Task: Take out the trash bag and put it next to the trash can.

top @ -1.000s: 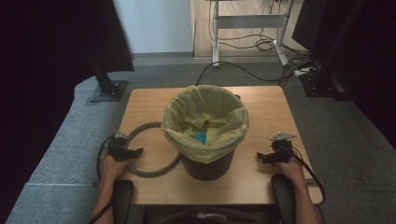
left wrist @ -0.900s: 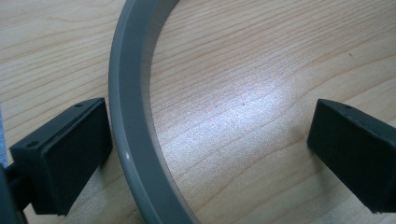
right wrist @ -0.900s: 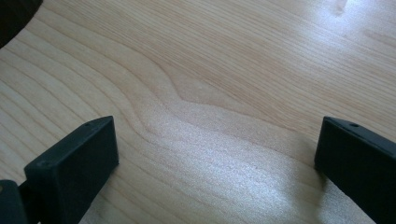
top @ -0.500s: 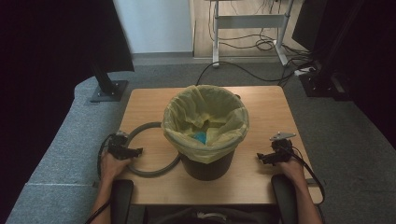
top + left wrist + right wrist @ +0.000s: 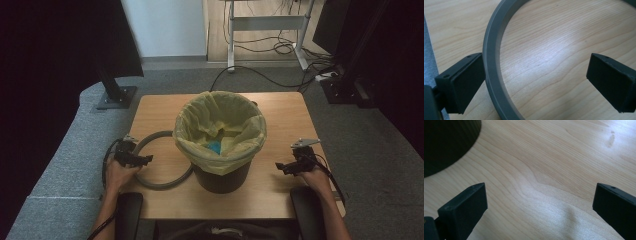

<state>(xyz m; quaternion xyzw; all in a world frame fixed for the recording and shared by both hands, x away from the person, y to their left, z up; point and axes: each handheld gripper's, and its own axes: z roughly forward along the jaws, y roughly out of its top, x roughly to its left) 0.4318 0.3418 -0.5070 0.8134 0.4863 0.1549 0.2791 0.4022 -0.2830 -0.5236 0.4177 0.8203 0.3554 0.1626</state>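
The high view is dim, with dark corners on both sides, and looks a little soft. The light wooden table [image 5: 280,120] is brighter than the grey floor around it. In both gripper views a pale shine sits on the wood. The black jaws close up look blurry, and the wood grain looks sharp.

Grey ring [image 5: 161,172], flat on table, beside lined bin [image 5: 220,145]

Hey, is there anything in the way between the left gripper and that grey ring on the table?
Nothing visible. The left gripper is open and straddles the grey ring, with bare table between its jaws.
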